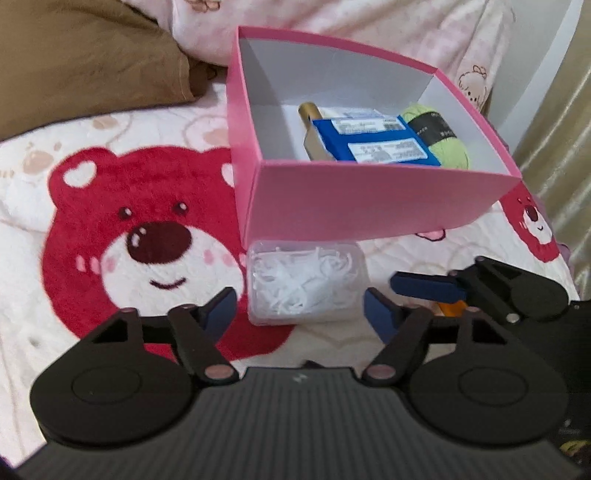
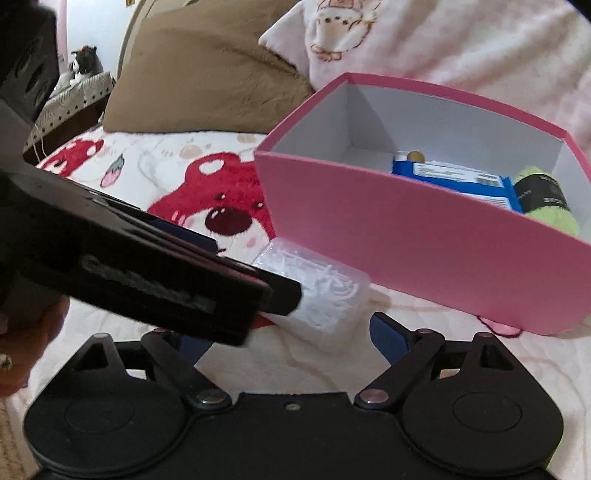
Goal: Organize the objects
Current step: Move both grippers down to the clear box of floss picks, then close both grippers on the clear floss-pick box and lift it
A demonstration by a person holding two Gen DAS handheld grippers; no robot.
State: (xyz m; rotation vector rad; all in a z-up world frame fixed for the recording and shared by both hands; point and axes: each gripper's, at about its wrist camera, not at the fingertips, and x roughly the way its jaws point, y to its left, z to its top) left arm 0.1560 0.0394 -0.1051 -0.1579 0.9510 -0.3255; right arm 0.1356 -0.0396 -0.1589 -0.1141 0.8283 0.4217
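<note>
A clear plastic box of white bits (image 1: 304, 282) lies on the bear blanket just in front of the pink box (image 1: 369, 199). My left gripper (image 1: 301, 314) is open, its blue pads on either side of the clear box's near end, not touching. In the right wrist view the clear box (image 2: 325, 295) lies ahead of my open right gripper (image 2: 291, 338), partly hidden by the left gripper's body (image 2: 147, 273). The pink box (image 2: 424, 251) holds a blue packet (image 1: 373, 142), a gold bottle (image 1: 312, 127) and a green yarn ball (image 1: 443, 138).
A brown pillow (image 1: 85, 62) lies at the back left and pink bedding (image 1: 369, 26) behind the box. The right gripper (image 1: 480, 288) shows at the right of the left wrist view. A cat (image 2: 83, 62) sits on a stand beyond the bed.
</note>
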